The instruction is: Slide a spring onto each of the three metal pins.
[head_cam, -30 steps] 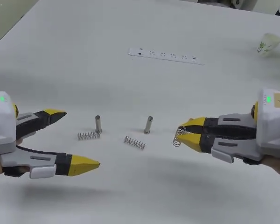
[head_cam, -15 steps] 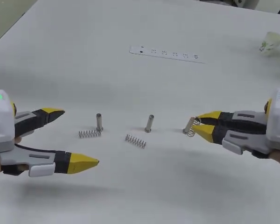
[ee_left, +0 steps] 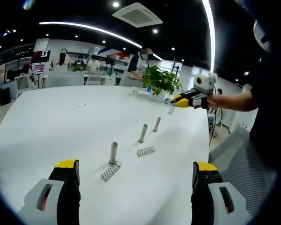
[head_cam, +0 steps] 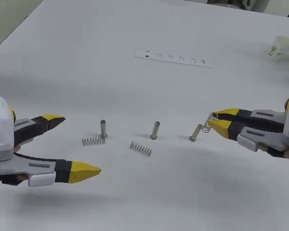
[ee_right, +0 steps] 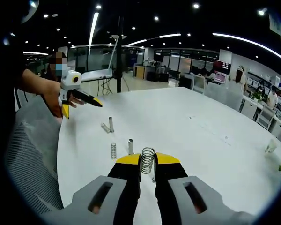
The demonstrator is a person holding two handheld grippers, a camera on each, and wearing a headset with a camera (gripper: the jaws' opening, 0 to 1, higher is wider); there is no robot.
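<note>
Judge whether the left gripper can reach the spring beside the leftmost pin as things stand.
Probably yes: the left gripper is open, with only bare table between it and the spring by the leftmost pin.

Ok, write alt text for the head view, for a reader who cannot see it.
The right gripper, shut on a spring, holds it close by the top of the rightmost pin of three standing on a white table. The left gripper hangs open at the left; a second spring lies by the left pin and a third spring by the middle pin.
</note>
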